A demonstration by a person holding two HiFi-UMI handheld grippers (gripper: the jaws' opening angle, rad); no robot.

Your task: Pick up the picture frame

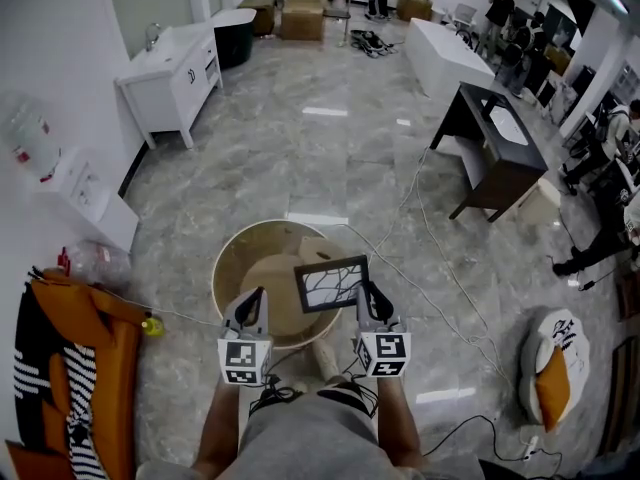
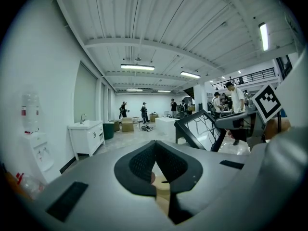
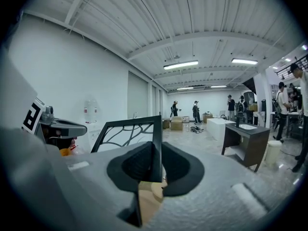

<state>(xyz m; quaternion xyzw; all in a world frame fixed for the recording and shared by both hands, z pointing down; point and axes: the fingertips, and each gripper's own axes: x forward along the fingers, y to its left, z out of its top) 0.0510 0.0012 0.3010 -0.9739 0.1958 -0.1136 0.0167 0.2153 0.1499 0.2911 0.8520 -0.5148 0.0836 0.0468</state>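
The picture frame (image 1: 332, 283) is a black rectangle with a branch pattern on white, held upright over a round wooden table (image 1: 232, 258). My right gripper (image 1: 369, 291) is shut on the frame's right edge. In the right gripper view the frame (image 3: 126, 134) stands up and to the left from between the pads, with the right gripper (image 3: 158, 150) clamped on its black border. My left gripper (image 1: 259, 295) hovers to the left of the frame, apart from it. In the left gripper view the left gripper (image 2: 155, 147) has its pads meeting at the tips with nothing between them, and the frame (image 2: 199, 131) shows to the right.
A white cabinet (image 1: 170, 76) stands at the far left and a dark vanity (image 1: 495, 153) at the right. An orange chair with striped cloth (image 1: 80, 378) is beside me at the left. Cables (image 1: 450, 278) run over the marble floor. A cushion (image 1: 552, 368) lies right. People stand far back.
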